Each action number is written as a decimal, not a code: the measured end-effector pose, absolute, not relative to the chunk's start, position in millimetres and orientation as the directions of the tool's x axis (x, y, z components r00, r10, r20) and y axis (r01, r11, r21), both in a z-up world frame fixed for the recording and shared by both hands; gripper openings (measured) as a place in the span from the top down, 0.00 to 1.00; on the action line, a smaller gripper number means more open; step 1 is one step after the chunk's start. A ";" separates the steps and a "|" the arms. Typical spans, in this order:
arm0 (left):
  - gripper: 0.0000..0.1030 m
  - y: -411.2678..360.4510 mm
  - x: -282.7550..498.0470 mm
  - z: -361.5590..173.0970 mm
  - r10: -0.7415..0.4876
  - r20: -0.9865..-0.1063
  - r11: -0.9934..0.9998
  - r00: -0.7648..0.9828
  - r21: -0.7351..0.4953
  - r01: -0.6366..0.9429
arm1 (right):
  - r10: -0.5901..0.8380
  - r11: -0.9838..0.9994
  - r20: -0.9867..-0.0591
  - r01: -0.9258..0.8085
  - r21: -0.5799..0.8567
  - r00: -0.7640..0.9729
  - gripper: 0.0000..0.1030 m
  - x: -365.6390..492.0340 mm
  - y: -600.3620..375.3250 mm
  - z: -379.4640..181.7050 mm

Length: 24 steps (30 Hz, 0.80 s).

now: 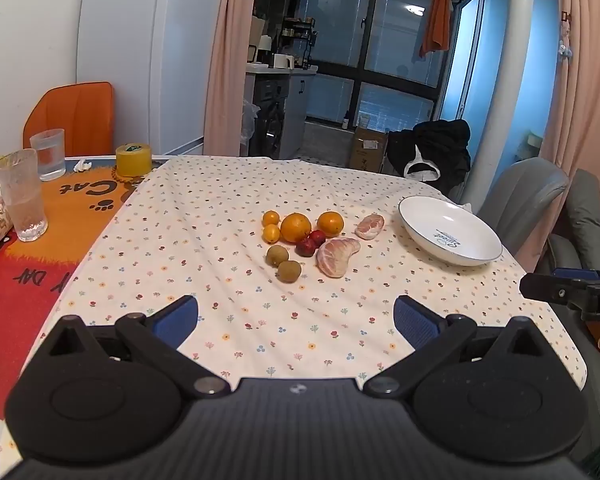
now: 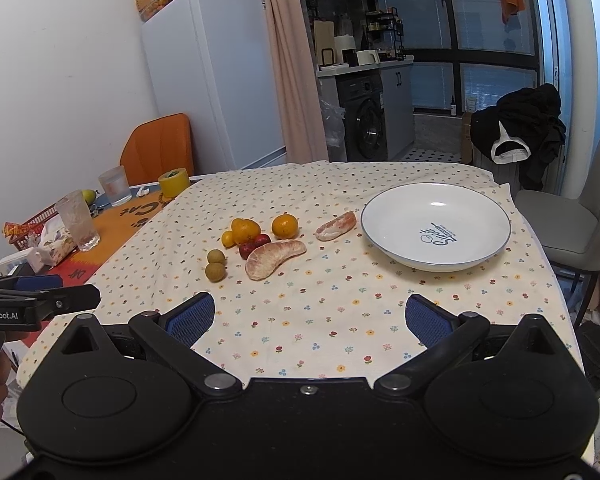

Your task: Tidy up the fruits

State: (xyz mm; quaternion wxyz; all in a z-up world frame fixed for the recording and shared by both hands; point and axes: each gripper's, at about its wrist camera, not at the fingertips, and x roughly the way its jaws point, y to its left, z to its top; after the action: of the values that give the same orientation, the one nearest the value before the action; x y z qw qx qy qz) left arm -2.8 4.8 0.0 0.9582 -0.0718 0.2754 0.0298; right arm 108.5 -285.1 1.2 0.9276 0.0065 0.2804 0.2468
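- The task looks barely begun: the round white ceramic plate with a thin grey rim [image 2: 500, 236] holds nothing, and every fruit lies loose on the cream floral tablecloth [image 2: 320, 320].
- The fruits sit in a cluster at mid-table, to the left of the plate and apart from it.
- In the cluster are two round oranges [image 1: 296, 227], two small yellow kumquat-like fruits [image 1: 271, 225], two small dark-red fruits [image 1: 311, 243] and two small olive-brown round fruits [image 1: 283, 263].
- A large peeled pink pomelo segment [image 2: 274, 258] lies at the near side of the cluster, touching or almost touching a red fruit.
- A smaller peeled pomelo piece [image 2: 336, 225] lies between the cluster and the plate, nearest the plate.
- The left gripper [image 1: 296, 320] hovers over the near edge of the cloth, blue-padded jaws spread wide and holding nothing.
- The right gripper [image 2: 310, 318] is likewise wide apart and empty, well short of the fruit.
- All the fruit remains to be moved, judging by the bare plate.
- Off the cloth to the left stand two clear drinking glasses [image 1: 22, 196], a yellow tape roll [image 1: 133, 159] and an orange chair [image 1: 76, 114]; none stands between grippers, fruit and plate.
- The fruits crowd each other, so picking one may nudge its neighbours, and the round ones could roll.
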 end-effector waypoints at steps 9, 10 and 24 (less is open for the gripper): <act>0.00 5.0 -2.5 -0.7 0.016 -0.531 0.988 0.847 -0.123 -0.095 | 0.461 0.879 -0.516 -0.452 0.152 0.722 0.00 109.3 -286.8 2.3; 0.00 5.1 -2.8 -0.4 0.016 -0.531 0.988 0.847 -0.123 -0.096 | 0.460 0.879 -0.516 -0.453 0.149 0.723 0.00 108.9 -286.6 2.3; 0.00 5.7 -5.4 2.6 0.016 -0.526 0.987 0.851 -0.127 -0.097 | 0.457 0.880 -0.513 -0.451 0.146 0.726 0.00 108.0 -289.5 5.3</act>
State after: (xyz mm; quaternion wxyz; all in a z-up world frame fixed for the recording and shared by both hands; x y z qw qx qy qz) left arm -5.4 5.7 2.6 0.9590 -0.0747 0.2718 0.0295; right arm 108.0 -289.5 5.3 0.9290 0.0055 0.2776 0.2445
